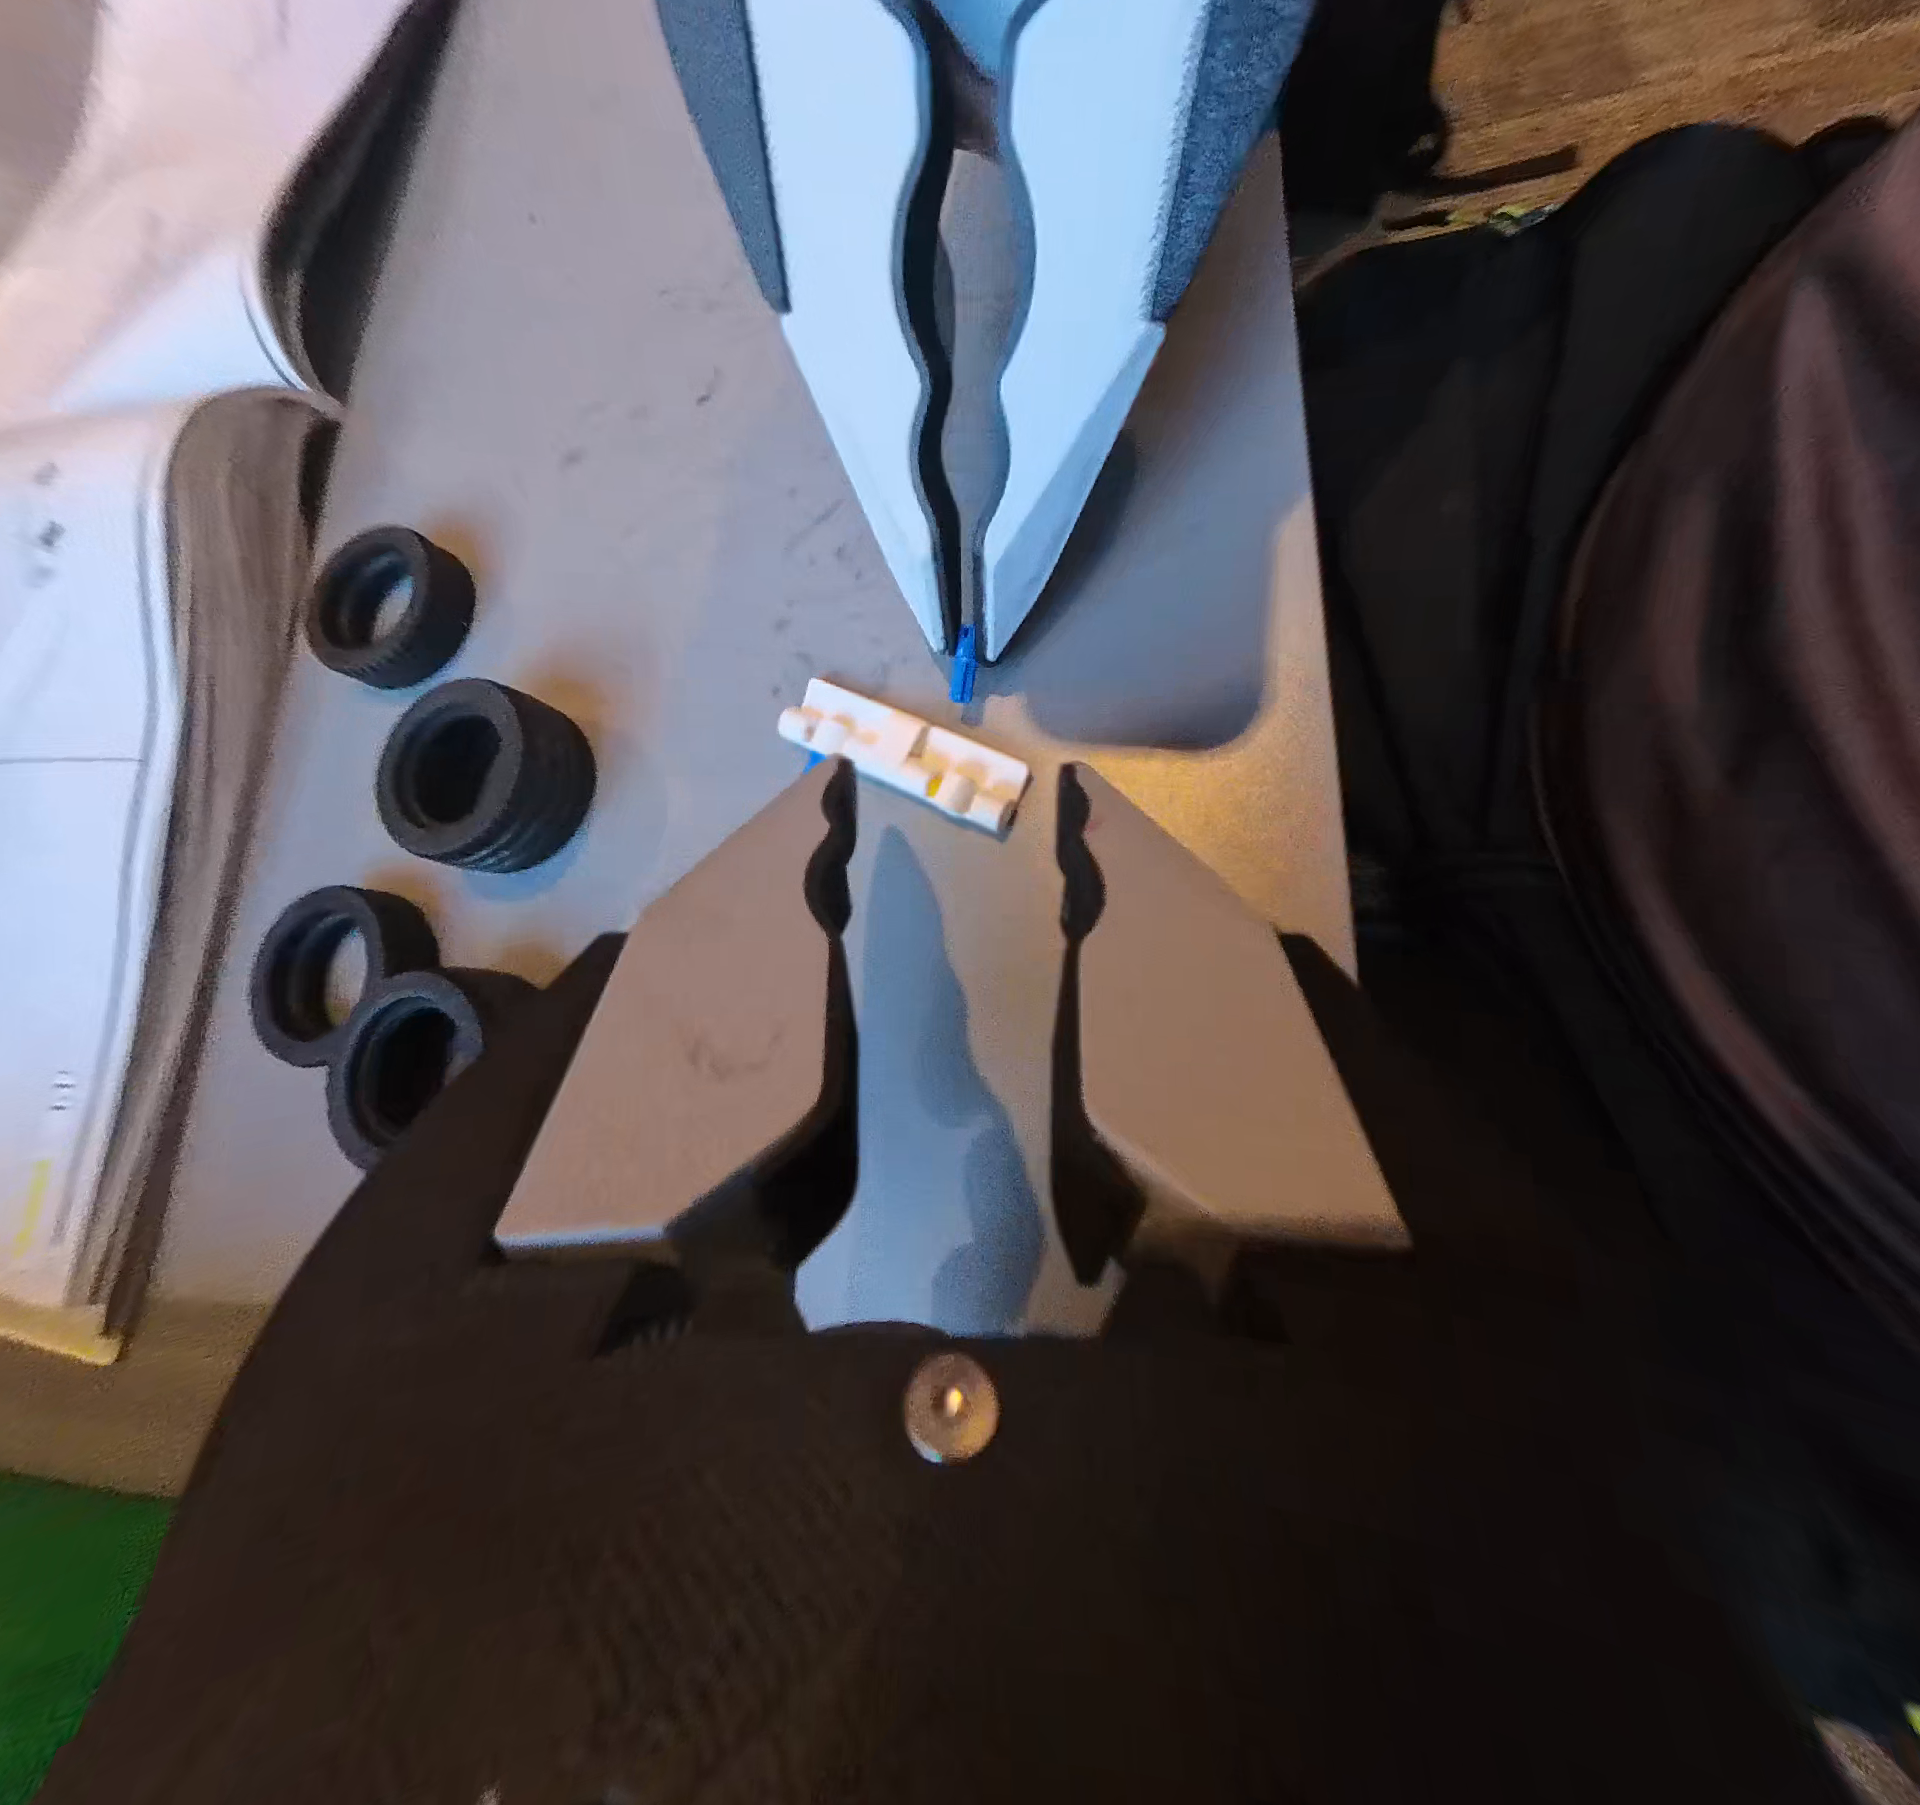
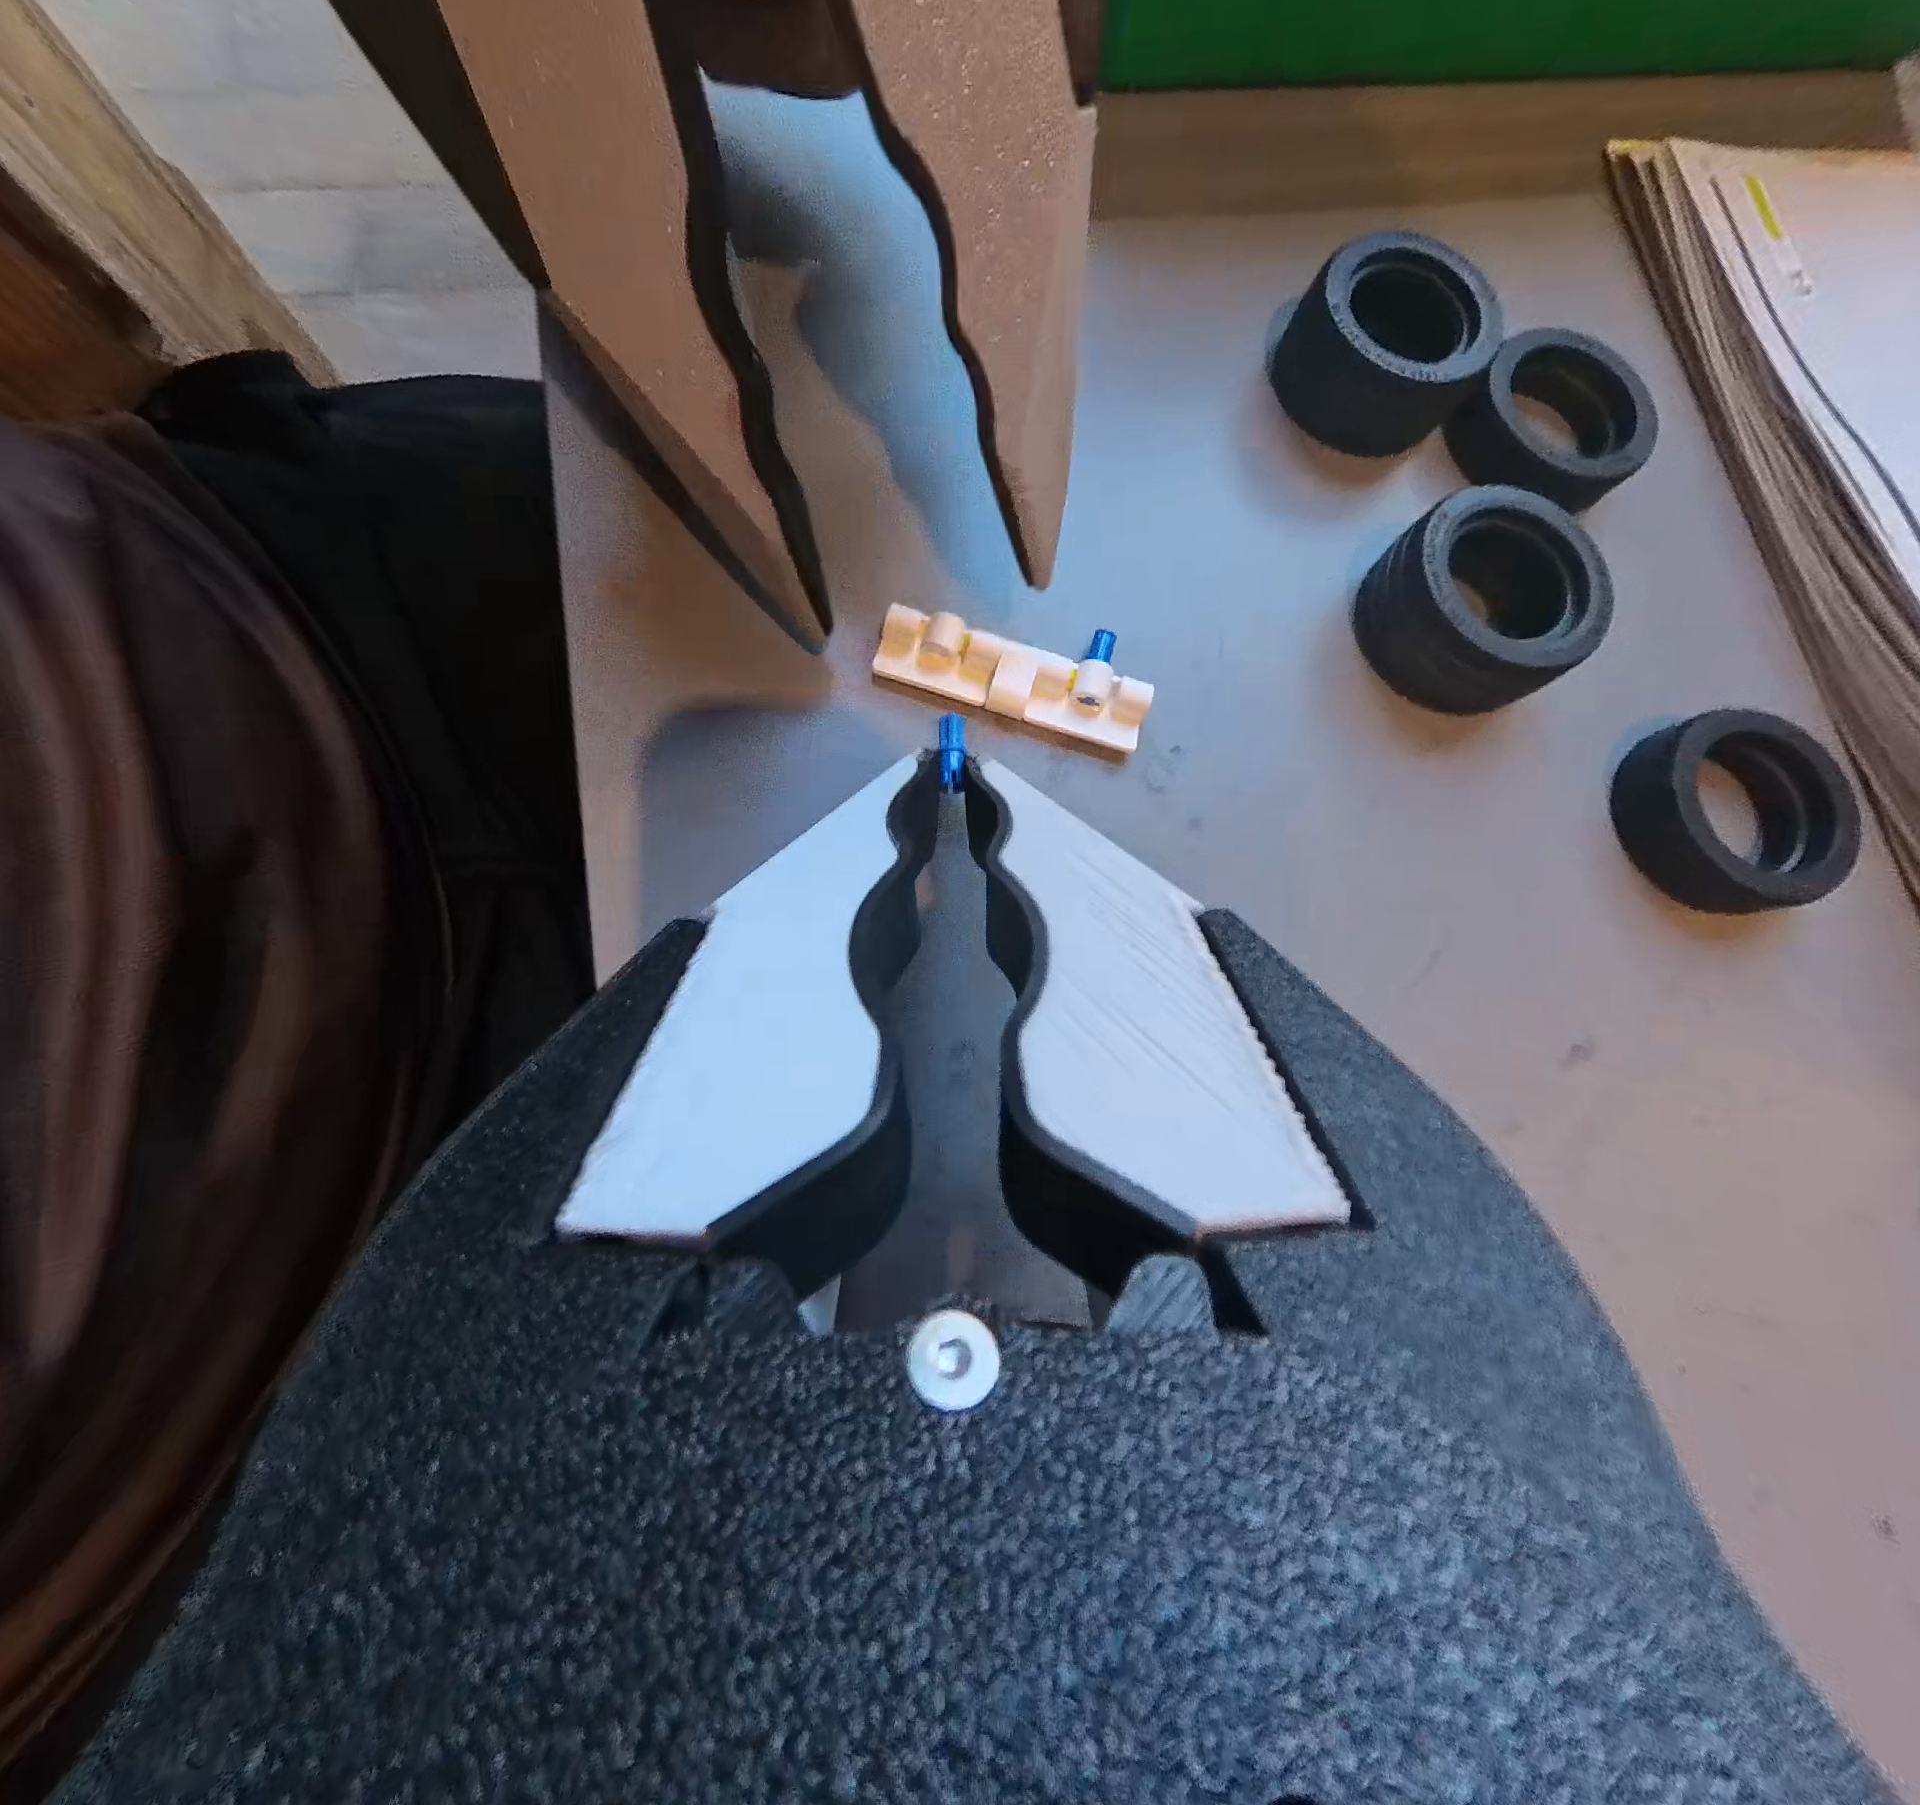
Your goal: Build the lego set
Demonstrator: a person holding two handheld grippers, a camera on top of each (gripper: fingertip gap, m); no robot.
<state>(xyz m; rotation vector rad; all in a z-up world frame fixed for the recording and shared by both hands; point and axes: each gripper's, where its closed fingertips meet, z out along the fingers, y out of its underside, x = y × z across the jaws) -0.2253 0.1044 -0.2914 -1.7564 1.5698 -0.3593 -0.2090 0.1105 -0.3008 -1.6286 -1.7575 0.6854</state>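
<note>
My left gripper [image 1: 956, 779], with tan wedge-shaped fingers on a black body, has its jaws spread apart, tips pointing down at the bench. My right gripper [image 2: 948, 763], with white wedge-shaped fingers on a speckled dark-grey body, has its tips pinched on a small blue plastic pin [image 2: 949, 747], facing the left gripper tip to tip.

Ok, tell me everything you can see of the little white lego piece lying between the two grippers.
The white lego piece is a small flat assembly of pale plastic plates lying flat on the grey table. Two short round barrels sit on top, each with a yellow mark beside it. A blue pin sticks out of the barrel nearer the tyres. Neither gripper touches it: the left gripper, open, hovers just beyond it.
</note>
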